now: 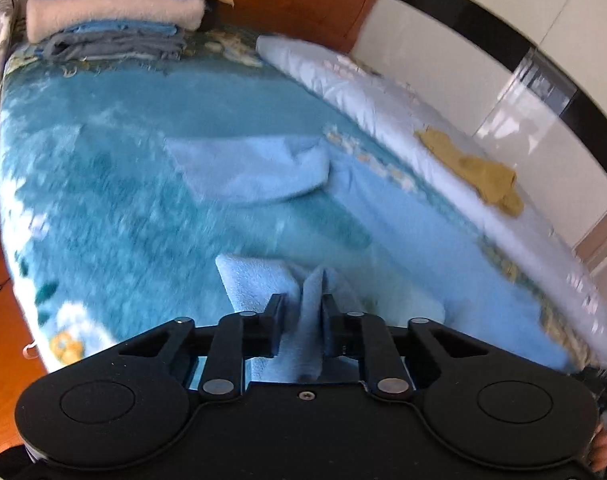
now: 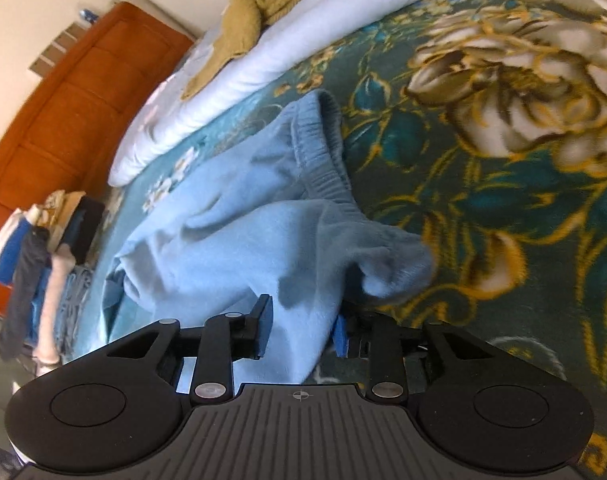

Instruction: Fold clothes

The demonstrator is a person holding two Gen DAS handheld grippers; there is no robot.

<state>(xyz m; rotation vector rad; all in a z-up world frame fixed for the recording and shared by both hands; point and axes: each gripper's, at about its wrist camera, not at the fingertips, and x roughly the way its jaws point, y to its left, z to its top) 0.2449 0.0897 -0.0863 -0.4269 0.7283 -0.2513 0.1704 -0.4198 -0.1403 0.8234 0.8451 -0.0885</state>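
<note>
Left tongs (image 1: 302, 312) clenched on fold of light-blue garment (image 1: 255, 174). Right tongs (image 2: 301, 320) clamped on same garment's bunched cloth. Garment sprawled across floral blanket (image 2: 483, 184) on bed, folded stack (image 1: 115, 16) near headboard (image 2: 75, 108).

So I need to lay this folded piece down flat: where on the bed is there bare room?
Open teal blanket lies between the clothes stack and the light blue garment. Crowded along the white duvet with the mustard garment.

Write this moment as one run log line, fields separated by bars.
step: folding | left tool: shut on light blue garment | right tool: shut on light blue garment | surface: floral blanket
</note>
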